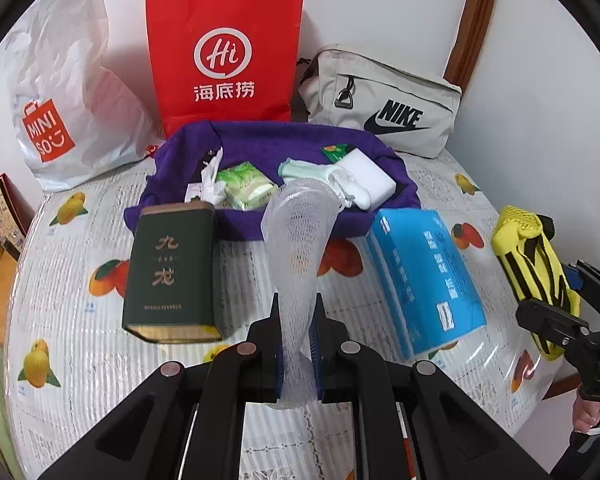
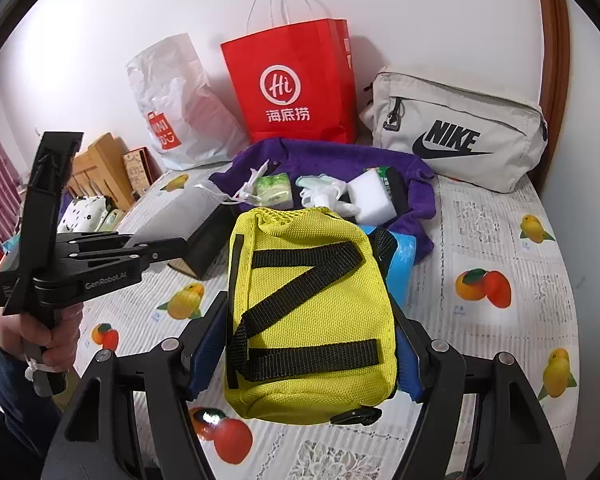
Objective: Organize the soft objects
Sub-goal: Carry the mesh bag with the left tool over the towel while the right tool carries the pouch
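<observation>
Left tool (image 1: 298, 344) pinches mesh sleeve (image 1: 300, 240) | right tool (image 2: 308, 344) clamps yellow pouch (image 2: 308, 312)

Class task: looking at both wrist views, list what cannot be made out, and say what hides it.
- Blue tissue pack: right wrist view, mostly hidden behind the yellow pouch.
- Green tin: right wrist view, label faces away.
- Purple cloth: left wrist view, foam net covers its middle.
- Red bag: contents unseen, either view.

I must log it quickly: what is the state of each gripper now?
Left gripper: shut on foam net.
Right gripper: shut on yellow pouch.
</observation>
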`<state>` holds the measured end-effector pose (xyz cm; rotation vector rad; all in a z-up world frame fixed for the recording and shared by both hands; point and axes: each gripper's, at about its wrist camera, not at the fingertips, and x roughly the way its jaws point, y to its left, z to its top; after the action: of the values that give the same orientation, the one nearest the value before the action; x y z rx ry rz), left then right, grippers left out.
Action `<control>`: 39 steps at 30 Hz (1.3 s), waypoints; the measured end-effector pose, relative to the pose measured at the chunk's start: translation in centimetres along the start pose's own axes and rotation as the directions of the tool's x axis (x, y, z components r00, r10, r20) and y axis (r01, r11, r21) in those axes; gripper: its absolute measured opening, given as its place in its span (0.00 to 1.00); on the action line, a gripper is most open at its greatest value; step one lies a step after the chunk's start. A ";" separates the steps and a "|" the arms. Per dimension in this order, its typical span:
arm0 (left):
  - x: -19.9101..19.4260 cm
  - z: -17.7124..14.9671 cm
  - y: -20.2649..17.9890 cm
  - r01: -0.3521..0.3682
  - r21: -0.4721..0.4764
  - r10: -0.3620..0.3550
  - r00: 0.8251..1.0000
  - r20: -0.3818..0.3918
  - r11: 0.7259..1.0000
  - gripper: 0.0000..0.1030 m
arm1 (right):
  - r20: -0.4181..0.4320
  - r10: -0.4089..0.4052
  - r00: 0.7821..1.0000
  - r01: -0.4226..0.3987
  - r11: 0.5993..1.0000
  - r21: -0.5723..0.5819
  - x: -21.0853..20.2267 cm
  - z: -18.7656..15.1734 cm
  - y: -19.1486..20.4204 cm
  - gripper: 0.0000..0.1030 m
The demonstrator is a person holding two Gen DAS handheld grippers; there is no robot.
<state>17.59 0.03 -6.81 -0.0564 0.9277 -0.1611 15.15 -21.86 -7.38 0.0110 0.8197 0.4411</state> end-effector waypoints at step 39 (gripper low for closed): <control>4.6 8.3 7.7 -0.040 -0.118 0.040 0.999 -0.007 0.992 0.10 | 0.010 -0.043 0.999 0.042 0.998 0.046 8.1 10.7 -4.9 0.69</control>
<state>27.80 6.71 -6.40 -0.1468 0.9419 -0.0688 29.41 -21.54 -6.58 0.0385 0.8177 0.3817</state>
